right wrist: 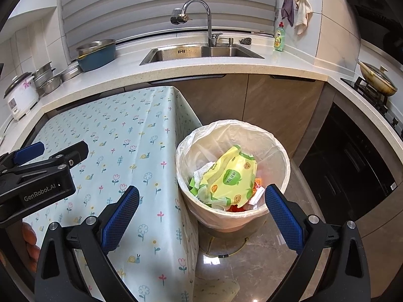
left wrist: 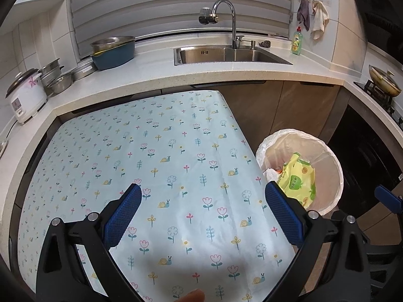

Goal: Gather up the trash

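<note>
A: What is the biggest thing in front of us?

B: The kitchen counter [right wrist: 226, 69]. It runs along the far wall and turns at both sides. Its sink [right wrist: 201, 51] is set in the middle, under the tap [right wrist: 199, 20].

A: And nearer to us?

B: The table [left wrist: 156, 151], with a light blue cloth printed with flowers and snails. Its far end reaches under the counter edge. I see only the cloth on its top.

A: Where is the trash?

B: In the trash bin [right wrist: 282, 151], which stands on the floor just beside the right edge of the table. It has a white bag as liner. A yellow-green package [right wrist: 231, 176] lies on top inside, with crumpled paper and small orange wrappers around it.

A: How are the grippers?

B: The left gripper [left wrist: 201, 214] hangs over the near part of the table. Its blue fingers [left wrist: 123, 216] are spread wide and there is only cloth between them. The right gripper [right wrist: 201, 214] hangs over the gap between table edge and bin, also with the fingers [right wrist: 284, 221] wide apart and holding nothing.

A: Small things?

B: A green soap bottle [right wrist: 279, 37] stands right of the sink, and a rice cooker [right wrist: 20, 95] at the left end of the counter.
</note>
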Demonstrator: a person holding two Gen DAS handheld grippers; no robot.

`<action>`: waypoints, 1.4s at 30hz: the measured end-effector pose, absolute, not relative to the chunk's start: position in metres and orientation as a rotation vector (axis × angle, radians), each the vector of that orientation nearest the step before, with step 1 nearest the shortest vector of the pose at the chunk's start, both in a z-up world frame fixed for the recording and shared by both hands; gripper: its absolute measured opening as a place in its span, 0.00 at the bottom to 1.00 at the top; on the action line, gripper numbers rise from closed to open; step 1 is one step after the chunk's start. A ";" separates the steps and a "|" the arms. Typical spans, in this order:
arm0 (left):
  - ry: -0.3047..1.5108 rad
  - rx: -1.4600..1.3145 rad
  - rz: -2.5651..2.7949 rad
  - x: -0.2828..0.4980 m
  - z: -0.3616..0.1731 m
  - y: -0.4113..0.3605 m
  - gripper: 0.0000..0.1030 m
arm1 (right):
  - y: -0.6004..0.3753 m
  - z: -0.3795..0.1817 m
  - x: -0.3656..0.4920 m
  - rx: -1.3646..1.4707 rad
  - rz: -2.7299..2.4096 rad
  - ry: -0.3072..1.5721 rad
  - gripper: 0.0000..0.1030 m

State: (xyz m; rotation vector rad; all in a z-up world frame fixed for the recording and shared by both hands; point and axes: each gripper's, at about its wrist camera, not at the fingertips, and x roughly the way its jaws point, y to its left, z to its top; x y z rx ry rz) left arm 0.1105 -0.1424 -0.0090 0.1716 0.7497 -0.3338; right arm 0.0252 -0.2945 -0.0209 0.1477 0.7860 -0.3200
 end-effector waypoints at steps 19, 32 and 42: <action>0.769 0.184 -0.342 0.102 -0.012 -0.145 0.91 | -0.295 -0.024 0.021 0.141 -0.317 0.788 0.93; 0.760 0.200 -0.356 0.095 -0.009 -0.151 0.91 | -0.294 -0.023 0.020 0.136 -0.314 0.791 0.93; 0.756 0.211 -0.341 0.091 -0.011 -0.149 0.91 | -0.294 -0.027 0.019 0.131 -0.311 0.799 0.93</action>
